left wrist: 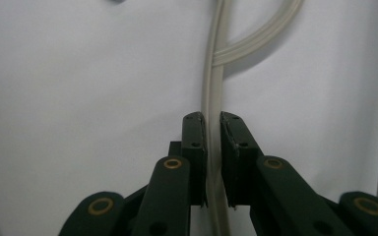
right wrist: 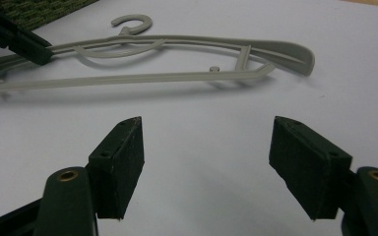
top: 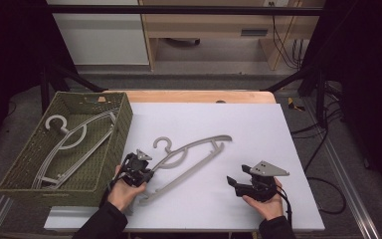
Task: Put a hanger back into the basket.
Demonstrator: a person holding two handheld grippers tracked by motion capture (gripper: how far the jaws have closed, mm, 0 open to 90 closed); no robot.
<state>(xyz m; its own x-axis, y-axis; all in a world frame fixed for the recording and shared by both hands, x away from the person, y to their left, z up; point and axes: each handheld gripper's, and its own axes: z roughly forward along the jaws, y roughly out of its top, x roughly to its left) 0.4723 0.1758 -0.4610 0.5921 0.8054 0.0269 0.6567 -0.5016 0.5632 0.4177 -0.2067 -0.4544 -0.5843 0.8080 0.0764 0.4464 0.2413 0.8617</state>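
Observation:
A grey plastic hanger (top: 194, 149) lies slantwise on the white board, hook toward the back. My left gripper (top: 148, 173) is at the hanger's lower left end, and in the left gripper view (left wrist: 212, 119) its two pads are shut on one thin bar of the hanger (left wrist: 215, 83). My right gripper (top: 233, 183) rests low on the board to the right of the hanger and apart from it. In the right gripper view (right wrist: 206, 129) its jaws stand wide open with only bare board between them, and the hanger (right wrist: 177, 76) lies farther off.
A green woven basket (top: 125, 119) stands at the left edge of the board with a second grey hanger (top: 74, 142) inside. The white board (top: 258, 134) covers a wooden table. Black frame bars and cables run along both sides.

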